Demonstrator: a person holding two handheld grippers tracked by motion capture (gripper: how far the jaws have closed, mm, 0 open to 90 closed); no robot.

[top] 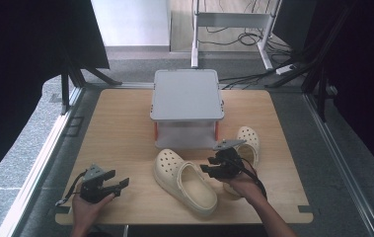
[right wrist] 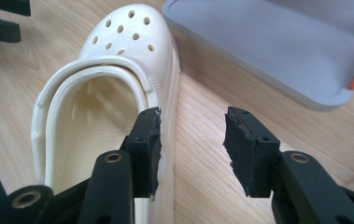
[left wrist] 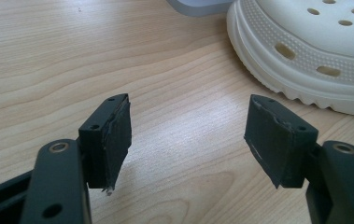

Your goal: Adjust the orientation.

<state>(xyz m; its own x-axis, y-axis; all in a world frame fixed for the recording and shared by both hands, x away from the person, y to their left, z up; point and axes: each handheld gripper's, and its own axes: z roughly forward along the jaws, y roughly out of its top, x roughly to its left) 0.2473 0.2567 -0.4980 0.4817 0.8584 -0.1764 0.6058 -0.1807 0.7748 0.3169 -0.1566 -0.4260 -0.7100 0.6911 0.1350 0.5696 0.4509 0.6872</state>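
Two cream clogs lie on the wooden table [top: 125,128]. The nearer clog [top: 184,180] lies at the front centre, toe towards the back left. The second clog [top: 248,140] is partly hidden behind my right hand. My right gripper [top: 208,165] stands open at the nearer clog's right side. In the right gripper view, that gripper [right wrist: 192,144] has one jaw over the side rim of the clog [right wrist: 114,88] and bare wood in the gap. My left gripper [top: 119,181] is open and holds nothing, low over the table left of the clog [left wrist: 315,51]; its jaws [left wrist: 188,140] are wide apart.
A grey two-level shelf [top: 187,94] with orange legs stands at the back centre, its base [right wrist: 277,46] close behind the nearer clog's toe. The table's metal frame runs along both sides. Cables and desk legs lie on the floor beyond.
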